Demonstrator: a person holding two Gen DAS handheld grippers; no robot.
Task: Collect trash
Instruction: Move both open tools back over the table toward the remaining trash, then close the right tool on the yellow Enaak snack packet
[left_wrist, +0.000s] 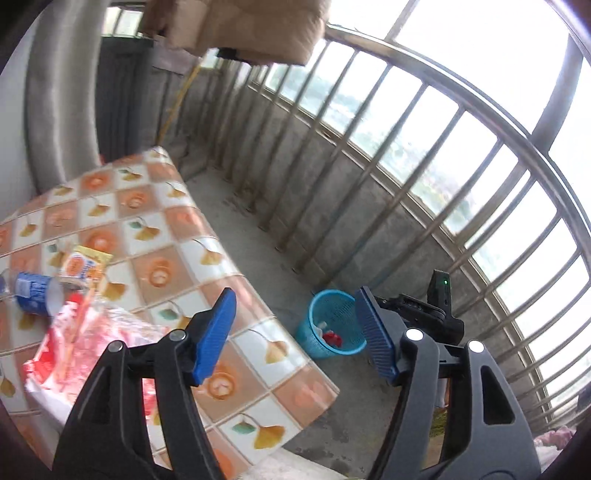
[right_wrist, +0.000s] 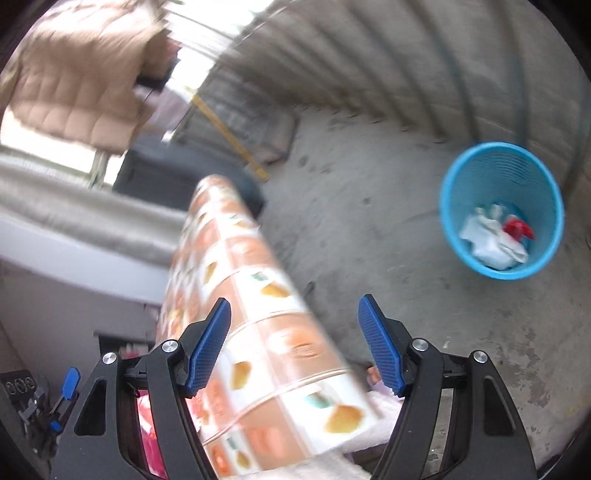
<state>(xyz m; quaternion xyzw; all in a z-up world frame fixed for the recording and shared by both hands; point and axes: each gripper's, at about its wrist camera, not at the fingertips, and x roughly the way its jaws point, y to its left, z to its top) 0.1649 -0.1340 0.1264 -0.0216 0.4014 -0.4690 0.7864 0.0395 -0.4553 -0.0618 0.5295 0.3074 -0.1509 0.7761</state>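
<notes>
Left wrist view: your left gripper (left_wrist: 295, 332) stands wide with nothing between its blue pads, above the near edge of the table (left_wrist: 177, 236) with its tiled-pattern cloth. The right gripper (right_wrist: 293, 345) is likewise spread and empty, over the table edge, floor beyond.

Step in hand, as you'd judge it: between pickups. The blue basket (right_wrist: 454, 177) on the concrete floor beside the table already holds white crumpled paper (right_wrist: 487, 242) and a red scrap (right_wrist: 517, 227).

Trash left on the table, at its far-left side in the left view:
- blue cup (left_wrist: 35, 297), tipped on its side, long axis roughly along the table's left-right, open mouth toward the table's middle.
- yellow-orange packet (left_wrist: 86, 266) just behind the cup, lying flat, long axis slanting away from you.
- red-and-white plastic wrapper (left_wrist: 88, 343), crumpled, nearest you; no clear axis.

Next move calls for swinging your left gripper back over that pile, lining the pads across the cup's sides, not its ends, then closing. The wrapper is loose and may drag neighbours.
</notes>
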